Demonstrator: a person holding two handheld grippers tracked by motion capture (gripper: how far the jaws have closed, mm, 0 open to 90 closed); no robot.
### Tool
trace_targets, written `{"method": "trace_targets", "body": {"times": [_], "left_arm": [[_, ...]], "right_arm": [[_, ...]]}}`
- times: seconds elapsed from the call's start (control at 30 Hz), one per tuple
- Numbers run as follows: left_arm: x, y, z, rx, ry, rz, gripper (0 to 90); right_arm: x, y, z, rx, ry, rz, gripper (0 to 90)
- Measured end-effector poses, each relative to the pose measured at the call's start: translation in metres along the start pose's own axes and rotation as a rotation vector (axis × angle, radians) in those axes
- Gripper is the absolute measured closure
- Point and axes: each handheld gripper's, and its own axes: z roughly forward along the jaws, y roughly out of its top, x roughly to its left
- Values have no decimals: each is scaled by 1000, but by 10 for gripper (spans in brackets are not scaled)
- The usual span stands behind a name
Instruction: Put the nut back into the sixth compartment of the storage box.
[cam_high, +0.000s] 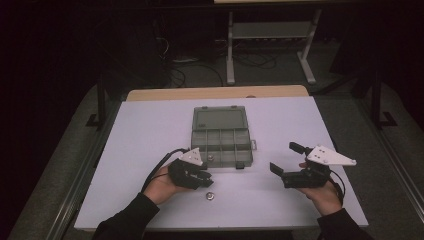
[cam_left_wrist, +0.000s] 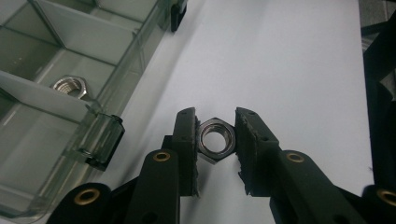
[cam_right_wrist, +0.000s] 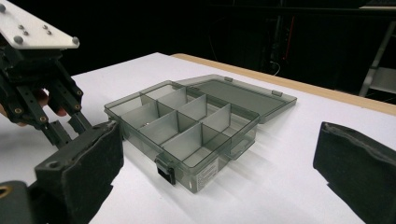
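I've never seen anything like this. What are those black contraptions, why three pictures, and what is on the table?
A person holds a hand-operated claw in each hand. One camera looks down from above; one more rides on each claw, looking along its jaws. On the white table lies a clear compartment box with its lid open. One hex nut already sits in a compartment. The left gripper has its jaws around a second hex nut on the table, pads at its sides. The right gripper is open and holds nothing. Another nut lies near the left hand.

organizer box (cam_left_wrist: 70, 70) cropped at frame edge, contents unclear
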Motion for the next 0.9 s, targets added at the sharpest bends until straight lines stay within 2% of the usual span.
{"method": "trace_targets", "body": {"times": [0.13, 0.4, 0.47, 0.57, 0.9], "left_arm": [[1, 6, -6, -15, -1, -13, 707], [3, 20, -14, -25, 16, -8, 707], [4, 23, -16, -27, 23, -8, 707], [5, 29, -17, -30, 26, -8, 707], [15, 42, -24, -34, 44, -21, 706]], "right_arm": [[1, 0, 0, 2, 1, 4, 10], [0, 0, -1, -2, -2, -4, 10], [1, 0, -1, 4, -3, 16, 10], [0, 0, -1, 1, -3, -4, 10], [1, 0, -1, 2, -4, 2, 10]]}}
